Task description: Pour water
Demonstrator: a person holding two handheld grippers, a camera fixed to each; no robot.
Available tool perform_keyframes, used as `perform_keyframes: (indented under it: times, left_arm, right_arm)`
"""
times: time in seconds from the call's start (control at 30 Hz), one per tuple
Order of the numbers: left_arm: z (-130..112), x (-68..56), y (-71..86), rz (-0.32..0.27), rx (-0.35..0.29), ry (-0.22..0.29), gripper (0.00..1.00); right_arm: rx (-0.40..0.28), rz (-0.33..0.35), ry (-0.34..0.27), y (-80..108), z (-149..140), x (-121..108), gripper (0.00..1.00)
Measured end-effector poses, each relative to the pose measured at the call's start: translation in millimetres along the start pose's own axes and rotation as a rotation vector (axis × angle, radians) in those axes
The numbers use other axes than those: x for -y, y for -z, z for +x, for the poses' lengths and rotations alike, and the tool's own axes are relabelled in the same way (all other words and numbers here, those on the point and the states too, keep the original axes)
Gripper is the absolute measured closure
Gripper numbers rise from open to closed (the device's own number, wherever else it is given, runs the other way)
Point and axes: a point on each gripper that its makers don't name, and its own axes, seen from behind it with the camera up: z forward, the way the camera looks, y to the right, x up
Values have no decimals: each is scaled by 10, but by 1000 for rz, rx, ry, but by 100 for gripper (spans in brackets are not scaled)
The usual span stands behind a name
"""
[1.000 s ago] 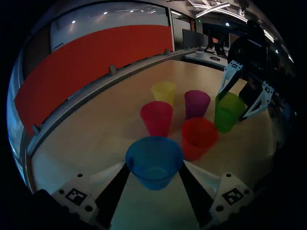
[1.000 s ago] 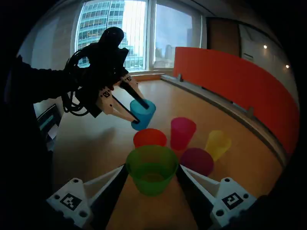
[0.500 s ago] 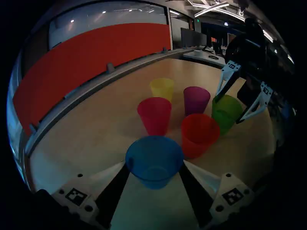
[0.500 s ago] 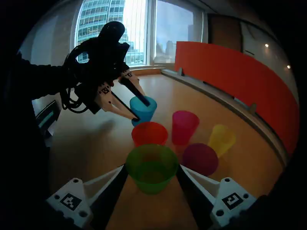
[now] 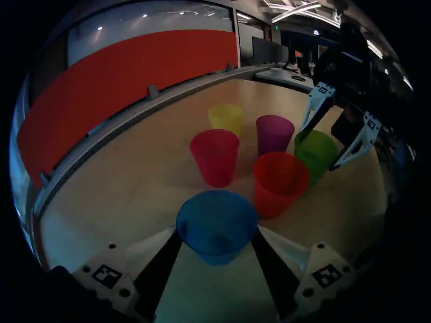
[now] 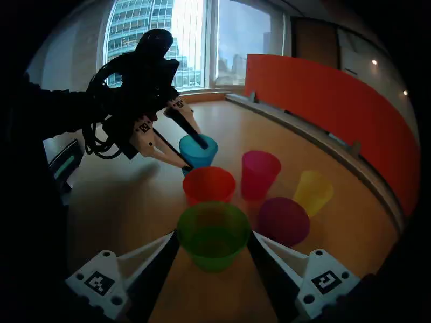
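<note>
Contents unclear in both: left tongs (image 5: 216,238) pinch blue cup (image 5: 216,222), right tongs (image 6: 214,243) pinch green cup (image 6: 214,232).

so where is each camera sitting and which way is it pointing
Left gripper view: rides on the left gripper, looks along its fingers past the blue cup they hold toward the red partition.
Right gripper view: rides on the right gripper, looks along its fingers past the green cup they hold toward the windows; the person's dark sleeve shows.
Shared: both held cups, both grippers, the red cup, the table.
</note>
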Motion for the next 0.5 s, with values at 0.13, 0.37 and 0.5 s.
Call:
perform_keyframes:
  times: [0.13, 0.37, 0.5]
  left_arm:
    - [-20, -12, -13, -2, 2, -1, 14]
    - [-57, -29, -14, -14, 3, 9, 14]
    - [-87, -45, -9, -21, 12, 8, 14]
  right_arm:
    - [4, 0, -3, -16, -24, 8, 9]
    - [13, -7, -3, -29, -74, 2, 9]
    - [19, -12, 3, -24, -103, 2, 9]
